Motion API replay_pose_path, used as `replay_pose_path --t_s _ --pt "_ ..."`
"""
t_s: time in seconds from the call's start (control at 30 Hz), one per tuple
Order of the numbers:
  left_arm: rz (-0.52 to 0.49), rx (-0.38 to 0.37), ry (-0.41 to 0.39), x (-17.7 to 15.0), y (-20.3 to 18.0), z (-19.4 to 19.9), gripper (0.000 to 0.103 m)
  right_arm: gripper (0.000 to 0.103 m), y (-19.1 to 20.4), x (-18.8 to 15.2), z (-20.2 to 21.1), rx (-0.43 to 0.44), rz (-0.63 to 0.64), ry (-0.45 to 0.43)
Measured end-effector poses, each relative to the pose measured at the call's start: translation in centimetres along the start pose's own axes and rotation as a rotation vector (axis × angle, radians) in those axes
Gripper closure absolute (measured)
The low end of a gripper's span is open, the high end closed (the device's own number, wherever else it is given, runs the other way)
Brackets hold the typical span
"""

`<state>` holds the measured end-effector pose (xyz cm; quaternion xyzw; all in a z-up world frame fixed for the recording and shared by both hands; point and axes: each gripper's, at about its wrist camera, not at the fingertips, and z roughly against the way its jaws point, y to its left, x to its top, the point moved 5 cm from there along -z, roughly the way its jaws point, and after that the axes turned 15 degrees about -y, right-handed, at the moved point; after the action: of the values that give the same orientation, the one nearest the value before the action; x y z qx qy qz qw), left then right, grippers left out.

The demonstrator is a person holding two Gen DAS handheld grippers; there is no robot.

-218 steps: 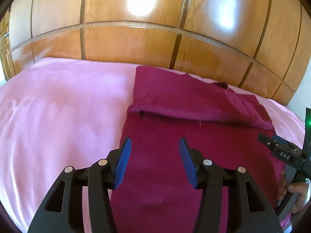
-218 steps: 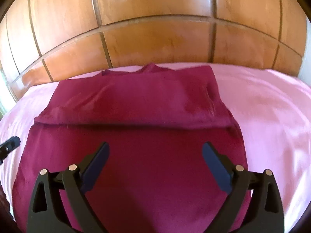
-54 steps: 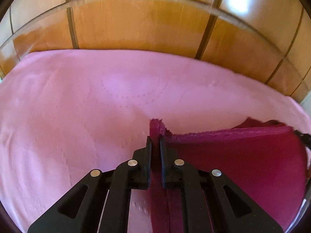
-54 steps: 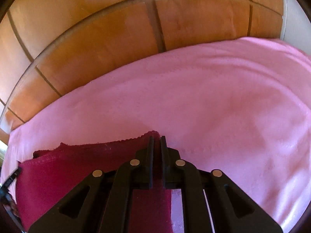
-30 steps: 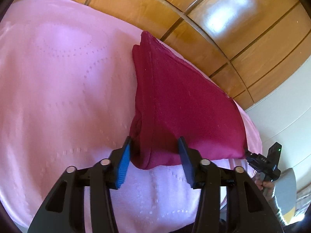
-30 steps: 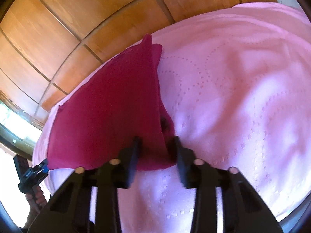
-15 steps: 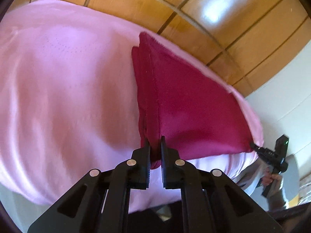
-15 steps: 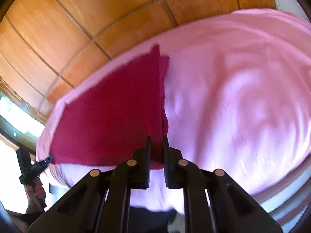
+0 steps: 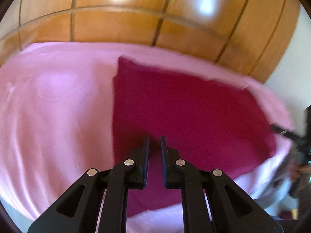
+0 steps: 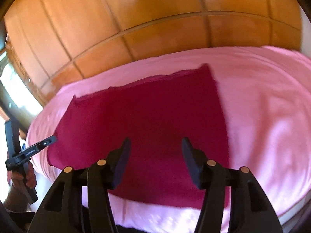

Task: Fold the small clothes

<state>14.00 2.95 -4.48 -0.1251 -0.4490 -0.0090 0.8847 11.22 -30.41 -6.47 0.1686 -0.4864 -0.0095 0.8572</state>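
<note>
The maroon garment lies folded into a flat, roughly rectangular stack on the pink bedspread, near the bed's front edge. The left gripper hovers over its near left part with its fingers drawn almost together, a narrow slit between them and no cloth visibly pinched there. The right gripper hangs above the near middle of the garment with its fingers spread wide and nothing between them. Outward, the bedspread surrounds the fold on all sides, and the wooden panelled wardrobe rises behind the bed. Both views are smeared by motion, so the garment's layers and edges are hard to make out, and its near edge is hidden behind the gripper bodies. Each camera catches the other gripper only at the frame edge, cut off.
</note>
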Motion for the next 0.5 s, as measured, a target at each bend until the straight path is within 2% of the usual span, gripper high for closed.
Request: replay_pose_path --t_s 0.1,0.2,0.23,0.27,0.3,0.37,0.5 --pt "0.045 0.020 0.029 -0.5 1.3 -1.0 0.095 0.044 -1.0 -1.4 -2.2 -0.081 0.027 0.048" --pt "0.027 0.053 -0.015 0.7 1.2 -0.1 0.092 0.043 -1.8 -2.3 -2.9 -0.074 0.018 0.016" --pt "0.013 0.073 -0.033 1.1 1.1 0.4 0.085 0.043 -1.6 -2.4 -2.9 -0.080 0.041 0.010" --pt "0.006 0.082 -0.050 1.5 1.1 0.7 0.065 0.042 -1.4 -2.5 -3.0 -0.085 0.050 0.006" --pt "0.006 0.087 -0.076 2.0 1.1 1.1 0.049 0.041 -1.3 -2.6 -3.0 -0.089 0.056 0.003" --pt "-0.006 0.108 -0.113 2.9 1.2 1.3 0.047 0.039 -1.0 -2.7 -3.0 -0.093 0.055 0.003" --pt "-0.035 0.131 -0.139 4.2 1.5 1.0 0.047 0.030 -0.8 -2.7 -3.2 -0.104 0.065 0.003"
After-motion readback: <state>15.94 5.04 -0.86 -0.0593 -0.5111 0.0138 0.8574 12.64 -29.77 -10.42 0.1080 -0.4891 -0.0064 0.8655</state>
